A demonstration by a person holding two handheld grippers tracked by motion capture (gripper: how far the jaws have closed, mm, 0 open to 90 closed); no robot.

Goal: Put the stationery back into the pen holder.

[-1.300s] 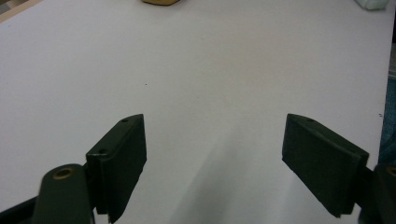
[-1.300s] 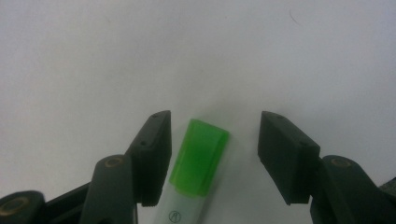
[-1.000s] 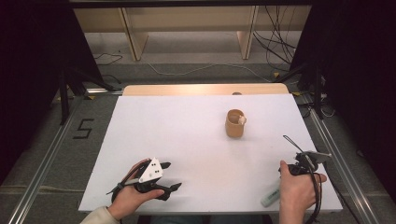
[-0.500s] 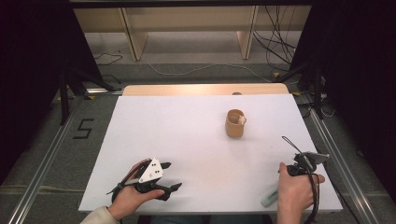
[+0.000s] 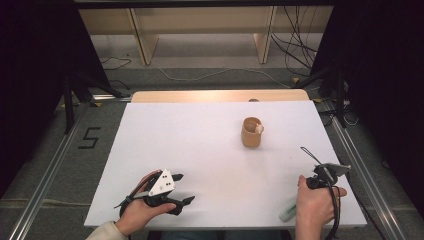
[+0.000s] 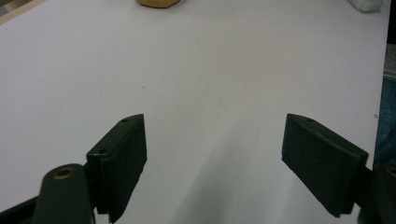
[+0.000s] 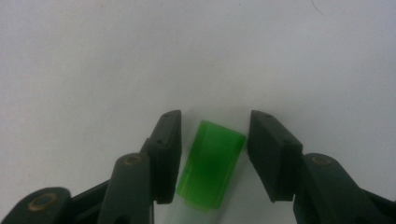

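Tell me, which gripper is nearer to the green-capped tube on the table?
The right. The right gripper has the green-capped tube between its jaws, which have just been closing but do not yet press it. The left gripper rests open, far across the white table.

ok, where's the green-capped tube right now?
The green-capped tube lies on the white table at its near right corner, between the right gripper fingers, which have just been closing; a gap remains each side.
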